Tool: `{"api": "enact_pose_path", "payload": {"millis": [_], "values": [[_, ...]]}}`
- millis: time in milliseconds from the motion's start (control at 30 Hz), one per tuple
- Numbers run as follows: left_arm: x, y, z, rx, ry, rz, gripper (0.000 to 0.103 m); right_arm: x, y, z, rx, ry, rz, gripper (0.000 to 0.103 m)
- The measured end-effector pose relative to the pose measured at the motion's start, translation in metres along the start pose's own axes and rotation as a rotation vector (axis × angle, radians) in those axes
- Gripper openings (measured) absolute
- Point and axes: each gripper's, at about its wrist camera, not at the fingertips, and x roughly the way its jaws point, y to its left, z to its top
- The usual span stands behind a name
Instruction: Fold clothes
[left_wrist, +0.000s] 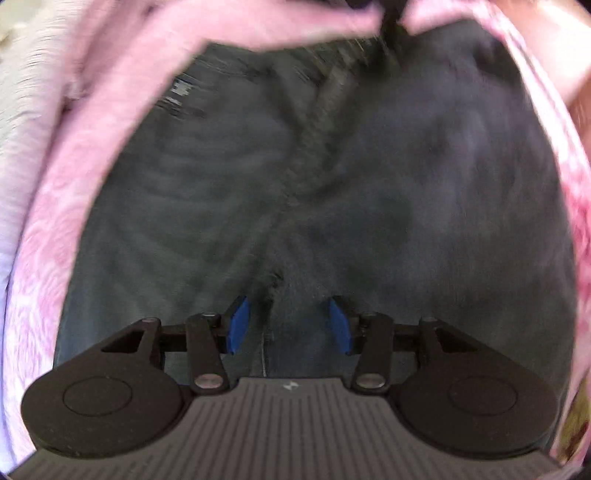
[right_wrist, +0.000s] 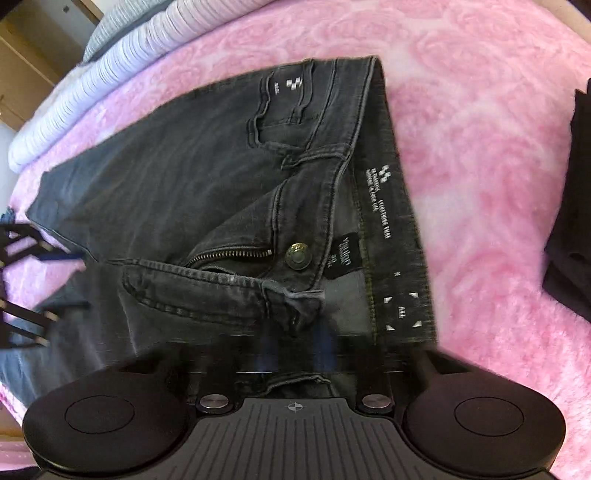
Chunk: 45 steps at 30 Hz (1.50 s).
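Note:
Dark grey jeans lie on a pink fleece blanket, with the waistband, brass button and half-open zipper facing the right wrist view. My right gripper hovers at the waistband's near edge. Its fingers are motion-blurred, with a narrow gap between them and denim below. In the left wrist view, my left gripper stands open just above the jeans near the crotch seam, its blue pads holding nothing. The left gripper also shows as a black frame at the left edge of the right wrist view.
A stack of dark folded clothing rests on the blanket at the right. A pale ribbed blanket lies along the far left, with wooden furniture behind it. Pink blanket borders the jeans on both sides.

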Motion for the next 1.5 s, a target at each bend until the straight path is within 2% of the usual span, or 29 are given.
{"api": "enact_pose_path", "payload": {"millis": [33, 167, 333, 400, 467, 500, 533, 600, 633, 767, 800, 933, 1000, 1033, 1167, 1267, 1300, 1333, 1500], "values": [[0.0, -0.002, 0.001, 0.011, 0.0, 0.003, 0.041, 0.0, -0.005, 0.001, -0.005, 0.001, 0.019, 0.0], [0.004, 0.005, 0.002, -0.046, -0.002, -0.005, 0.046, 0.002, -0.024, 0.006, -0.022, 0.006, 0.091, 0.0], [0.01, 0.003, 0.01, -0.051, 0.014, -0.011, 0.047, 0.031, -0.036, 0.004, -0.016, 0.063, 0.098, 0.0], [0.006, 0.006, 0.01, -0.061, 0.021, -0.013, 0.046, 0.034, -0.046, -0.002, 0.044, 0.077, 0.103, 0.002], [-0.002, 0.011, 0.01, -0.091, 0.017, -0.013, 0.046, 0.028, -0.048, -0.004, 0.058, 0.061, 0.116, 0.009], [-0.008, 0.013, 0.009, -0.111, 0.009, -0.011, 0.046, 0.023, -0.048, -0.005, 0.058, 0.053, 0.123, 0.023], [-0.012, 0.015, 0.009, -0.132, -0.004, -0.01, 0.046, 0.02, -0.049, -0.005, 0.06, 0.04, 0.138, 0.041], [-0.02, 0.02, 0.01, -0.174, -0.034, -0.009, 0.046, 0.021, -0.051, -0.005, 0.067, 0.016, 0.15, 0.057], [-0.021, 0.021, 0.012, -0.18, -0.042, -0.01, 0.046, 0.025, -0.052, -0.002, 0.068, 0.016, 0.157, 0.057], [-0.007, 0.016, 0.022, -0.145, -0.045, -0.018, 0.046, 0.051, -0.057, 0.005, 0.027, -0.013, 0.21, 0.058], [-0.005, 0.013, 0.025, -0.127, -0.047, -0.017, 0.046, 0.059, -0.058, 0.009, 0.014, -0.003, 0.24, 0.058], [0.008, 0.002, 0.034, -0.073, -0.061, -0.031, 0.046, 0.068, -0.05, 0.013, -0.074, 0.021, 0.269, 0.056], [0.013, 0.0, 0.038, -0.063, -0.066, -0.031, 0.047, 0.071, -0.05, 0.012, -0.089, 0.03, 0.279, 0.049], [0.014, -0.001, 0.039, -0.065, -0.068, -0.033, 0.047, 0.07, -0.058, 0.013, -0.044, 0.04, 0.302, 0.045], [0.017, -0.004, 0.046, -0.062, -0.091, -0.047, 0.047, 0.067, -0.091, 0.013, 0.127, 0.096, 0.424, 0.045], [0.021, -0.008, 0.051, -0.042, -0.101, -0.046, 0.047, 0.071, -0.088, 0.013, 0.112, 0.089, 0.434, 0.044], [0.021, -0.009, 0.053, -0.036, -0.105, -0.045, 0.046, 0.072, -0.086, 0.014, 0.104, 0.088, 0.434, 0.04], [0.019, -0.009, 0.056, -0.031, -0.118, -0.044, 0.046, 0.074, -0.084, 0.015, 0.096, 0.087, 0.434, 0.03], [0.013, -0.016, 0.085, -0.005, -0.19, -0.092, 0.047, 0.058, -0.079, 0.024, 0.05, 0.087, 0.38, 0.017]]}}
